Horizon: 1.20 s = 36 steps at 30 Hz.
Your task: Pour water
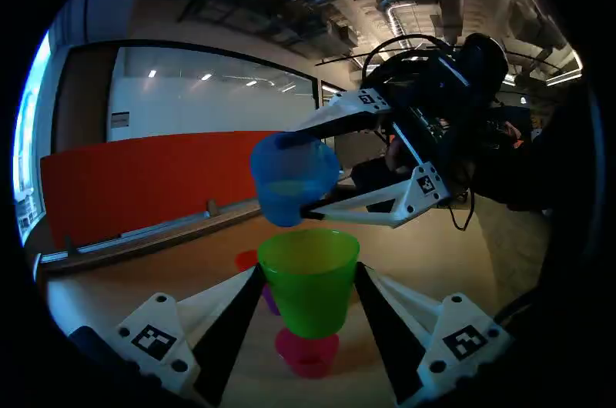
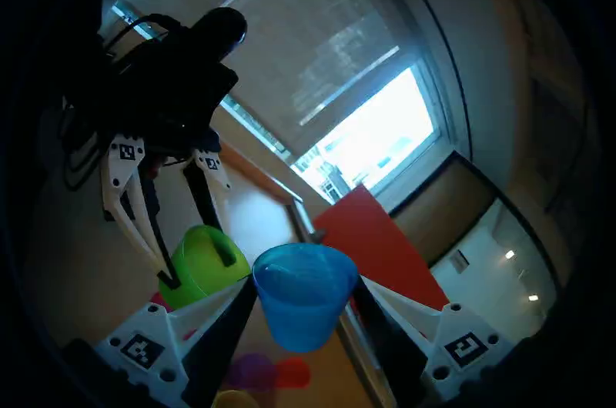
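Observation:
My left gripper (image 1: 309,285) is shut on a green cup (image 1: 309,280), held upright above the table. Just above and behind it hangs a blue cup (image 1: 292,177), tilted, with liquid showing inside, clamped between the fingers of my right gripper (image 1: 296,177). In the right gripper view the blue cup (image 2: 302,306) sits between my right gripper's fingers (image 2: 302,308), and the green cup (image 2: 202,265) is below left of it, held by the left gripper (image 2: 196,262). The two cups are close but apart.
A pink cup (image 1: 307,352), a purple one (image 1: 269,299) and a red one (image 1: 246,259) stand on the wooden table (image 1: 431,254) under the green cup. A red partition (image 1: 146,177) lines the table's far edge. A bright window (image 2: 369,138) is behind.

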### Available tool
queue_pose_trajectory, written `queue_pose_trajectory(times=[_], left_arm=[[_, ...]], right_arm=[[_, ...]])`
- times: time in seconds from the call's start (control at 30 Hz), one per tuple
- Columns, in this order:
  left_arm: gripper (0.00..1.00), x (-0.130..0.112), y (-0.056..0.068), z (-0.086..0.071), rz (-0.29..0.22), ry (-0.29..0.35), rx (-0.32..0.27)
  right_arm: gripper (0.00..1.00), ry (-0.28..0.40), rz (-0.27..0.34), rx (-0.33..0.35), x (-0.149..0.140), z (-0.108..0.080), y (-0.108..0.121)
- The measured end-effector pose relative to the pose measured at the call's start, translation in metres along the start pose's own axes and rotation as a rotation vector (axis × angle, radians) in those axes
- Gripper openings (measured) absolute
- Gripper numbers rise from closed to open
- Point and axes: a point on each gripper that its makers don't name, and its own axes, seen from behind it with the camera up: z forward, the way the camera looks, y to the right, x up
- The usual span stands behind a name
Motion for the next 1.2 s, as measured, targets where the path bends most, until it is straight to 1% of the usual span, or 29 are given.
queue_pose_trajectory(times=[0.67, 1.2], left_arm=[[0.83, 0.0023, 0.0032, 0.0021, 0.004, 0.007, -0.008], [0.83, 0.0029, 0.0051, 0.003, 0.004, 0.012, -0.014]], right_arm=[[0.91, -0.01, -0.13, -0.003, 0.0022, 0.0055, 0.0015], [0.91, -0.016, -0.191, -0.012, 0.0025, 0.0059, 0.0044]])
